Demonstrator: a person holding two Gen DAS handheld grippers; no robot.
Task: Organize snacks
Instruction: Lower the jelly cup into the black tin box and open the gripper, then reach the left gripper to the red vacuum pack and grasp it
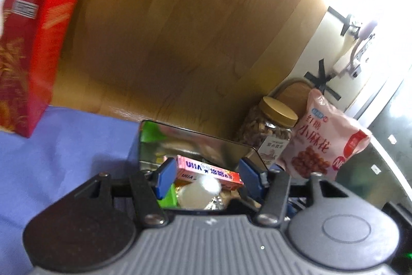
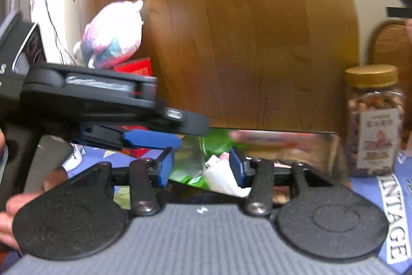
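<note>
Left gripper [image 1: 203, 175]: jaws spread wide, grasping nothing, poised over the open tin [image 1: 195, 138]. Right gripper [image 2: 200, 166]: jaws likewise parted and empty, at the tin's near rim, with the left gripper [image 2: 152, 139] crossing in from its left. Gum box [image 1: 209, 172]: pink, slim, lying on top of the tin's contents between the left jaws but not touched by them; judged light, stiff and slick-faced, best taken across its narrow sides near the middle. Under it: a pale round packet [image 1: 199, 191], green wrappers [image 1: 168, 196] and foil pieces, loose and soft, likely to shift or snag if the jaws go deep. Tin walls: shiny metal, upright, close on either side of the jaws; probably the main obstruction to a wide approach. Nut jar [image 1: 270, 133]: clear, gold lid, upright just beside the tin's right end; heavy, rigid, smooth. Pink bag [image 1: 324, 141]: soft, puffed, leaning beside the jar; crushable. Red box [image 1: 33, 56]: tall cardboard, standing well to the left on the blue cloth [image 1: 64, 146] covering the table. Plush toy [image 2: 113, 38]: behind the red box. Wooden board [image 1: 180, 30]: backdrop.
</note>
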